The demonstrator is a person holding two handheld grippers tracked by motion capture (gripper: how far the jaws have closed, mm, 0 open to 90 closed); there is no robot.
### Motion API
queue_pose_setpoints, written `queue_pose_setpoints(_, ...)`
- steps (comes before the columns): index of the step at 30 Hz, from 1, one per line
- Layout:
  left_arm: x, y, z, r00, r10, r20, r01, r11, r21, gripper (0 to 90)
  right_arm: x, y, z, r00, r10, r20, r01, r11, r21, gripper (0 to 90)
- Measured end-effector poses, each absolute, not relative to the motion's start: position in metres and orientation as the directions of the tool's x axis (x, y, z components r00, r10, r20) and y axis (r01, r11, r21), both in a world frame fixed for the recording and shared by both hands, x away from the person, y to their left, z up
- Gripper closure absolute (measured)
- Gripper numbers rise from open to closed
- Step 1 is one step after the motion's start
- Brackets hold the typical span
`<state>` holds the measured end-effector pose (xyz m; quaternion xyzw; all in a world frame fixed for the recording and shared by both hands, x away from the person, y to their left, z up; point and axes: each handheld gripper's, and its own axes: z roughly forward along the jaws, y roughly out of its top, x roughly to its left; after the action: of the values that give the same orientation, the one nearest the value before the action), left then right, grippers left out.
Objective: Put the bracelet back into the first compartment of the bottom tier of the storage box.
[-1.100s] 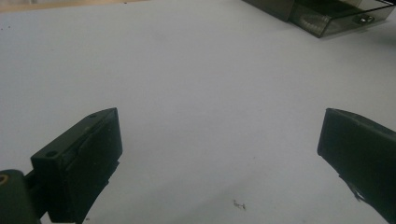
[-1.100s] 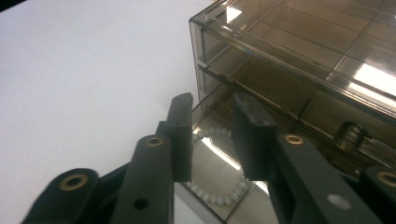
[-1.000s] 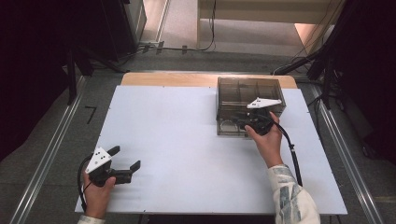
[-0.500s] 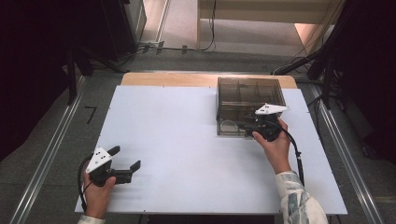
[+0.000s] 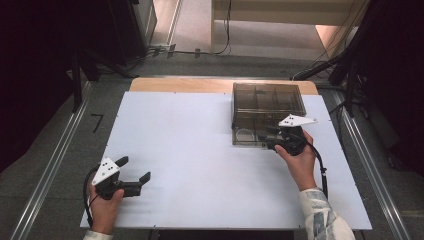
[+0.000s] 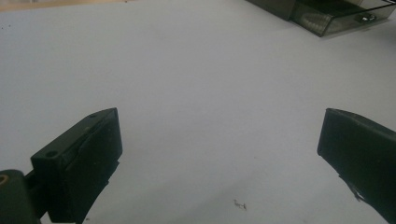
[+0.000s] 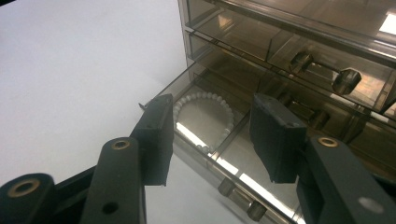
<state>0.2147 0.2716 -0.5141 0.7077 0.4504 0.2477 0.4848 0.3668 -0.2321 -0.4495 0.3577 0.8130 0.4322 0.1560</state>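
Since the earlier frame, my right gripper [image 5: 272, 141] has slid toward the near right of the smoky transparent plastic drawer organiser [image 5: 266, 107], its jaws having just been opening with nothing clamped between them. Nearest me, the left gripper [image 5: 134, 169] rests wide open over the bare white table [image 5: 190, 150], idle. In the right gripper view, the pulled-out bottom drawer [image 7: 219, 140] holds a white beaded bracelet [image 7: 203, 119] in its left compartment. I judge the reach needs jaws lowered squarely over the beads, clear of the divider.
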Motion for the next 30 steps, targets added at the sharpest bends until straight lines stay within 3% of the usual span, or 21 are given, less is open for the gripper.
queue_pose_setpoints(15,0.215,0.271,-0.514,0.470,0.879,-0.085,0.397,-0.125,0.909,0.5,0.353,-0.245,-0.454,-0.689,0.723,0.049,0.434,0.358,0.826,37.1)
queue_pose_setpoints(30,0.215,0.271,-0.514,0.469,0.879,-0.085,0.396,-0.124,0.910,0.5,0.346,-0.256,-0.459,-0.681,0.731,0.044,0.442,0.363,0.821,35.2)
